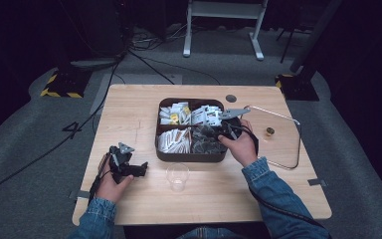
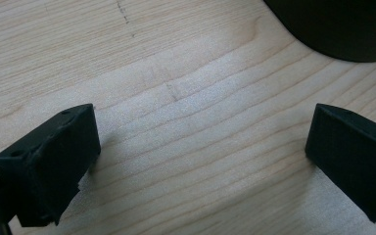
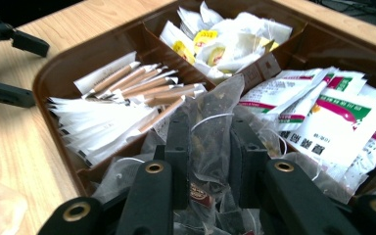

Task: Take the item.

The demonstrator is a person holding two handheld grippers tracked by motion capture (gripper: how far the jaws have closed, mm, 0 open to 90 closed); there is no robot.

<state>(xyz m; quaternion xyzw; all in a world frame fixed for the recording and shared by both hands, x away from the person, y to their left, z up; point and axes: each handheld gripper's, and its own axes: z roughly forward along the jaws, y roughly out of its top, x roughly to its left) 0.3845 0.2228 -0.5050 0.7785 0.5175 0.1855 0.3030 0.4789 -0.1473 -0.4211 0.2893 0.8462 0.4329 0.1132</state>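
A brown four-part tray (image 1: pixel 189 157) sits mid-table, its wall (image 3: pixel 63 73) close in the right gripper view. Its front right compartment holds several mesh tea bags (image 1: pixel 206 142). My right gripper (image 1: pixel 218 133) reaches into that compartment, and its jaws (image 3: pixel 209 142) are shut on one pyramid tea bag (image 3: pixel 210 112) with a white string. My left gripper (image 1: pixel 140 169) rests on the table left of the tray, jaws wide open (image 2: pixel 200 142) over bare wood with nothing between them. It also appears far off as the left gripper (image 3: pixel 22 68) in the right gripper view.
A clear plastic cup (image 1: pixel 177 175) stands in front of the tray. A clear lid (image 1: pixel 278 134) with a small knob lies right of the tray. Other compartments hold stick sachets (image 3: pixel 127 93), white-yellow sachets (image 3: pixel 215 44) and printed packets (image 3: pixel 333 117).
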